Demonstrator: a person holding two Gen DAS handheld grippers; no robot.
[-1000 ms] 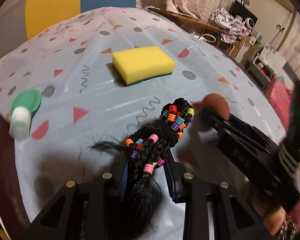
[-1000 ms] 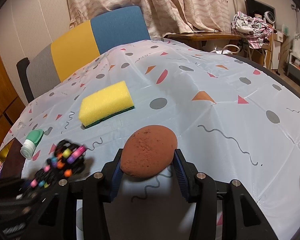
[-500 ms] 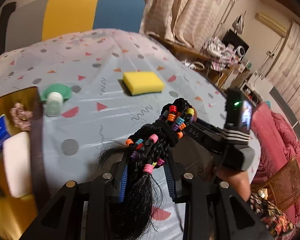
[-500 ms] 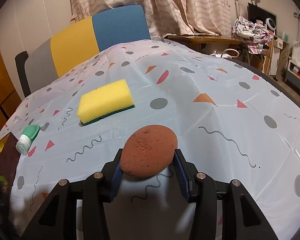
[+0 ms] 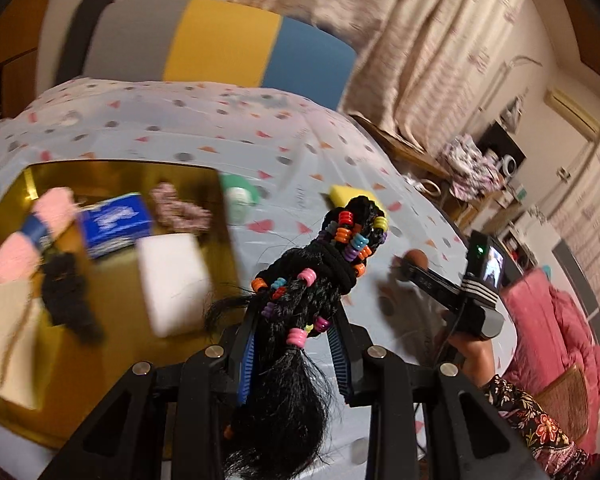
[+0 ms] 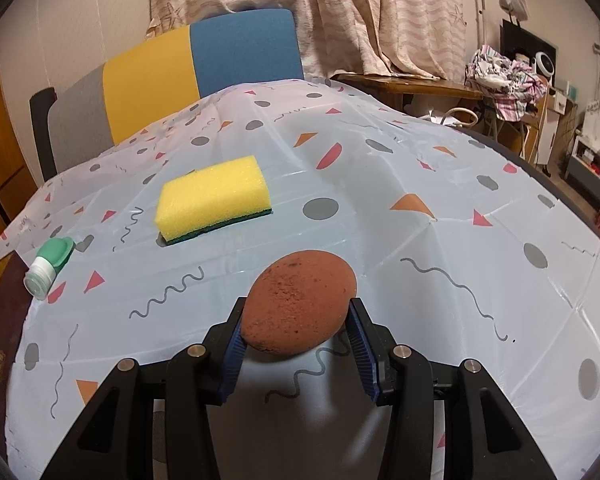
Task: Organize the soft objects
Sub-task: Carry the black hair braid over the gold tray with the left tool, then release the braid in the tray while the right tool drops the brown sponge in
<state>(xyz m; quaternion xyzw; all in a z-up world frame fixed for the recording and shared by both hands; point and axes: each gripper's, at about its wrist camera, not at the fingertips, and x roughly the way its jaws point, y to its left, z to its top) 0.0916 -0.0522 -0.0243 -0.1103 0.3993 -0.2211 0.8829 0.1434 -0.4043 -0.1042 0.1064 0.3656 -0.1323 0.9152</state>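
Note:
My left gripper [image 5: 296, 350] is shut on a black braided hairpiece [image 5: 312, 276] with coloured beads, held up above the table. To its left lies a gold tray [image 5: 112, 172] with a white sponge [image 5: 174, 280], a blue packet [image 5: 114, 224], a pink scrunchie [image 5: 180, 210], pink yarn [image 5: 32, 236] and a black hair tuft [image 5: 70, 294]. My right gripper [image 6: 298, 332] is shut on a brown oval sponge [image 6: 300, 300] just above the tablecloth. A yellow sponge [image 6: 214, 198] lies on the table ahead of it.
A small bottle with a green cap [image 6: 50, 264] lies on its side at the left, by the tray's dark edge [image 6: 0, 328]. A grey, yellow and blue chair [image 6: 188, 72] stands behind the table. The patterned tablecloth [image 6: 420, 208] covers the table.
My left gripper has risen and swung left with the hairpiece, bringing the gold tray into its view. The right gripper with the brown sponge has stayed put.

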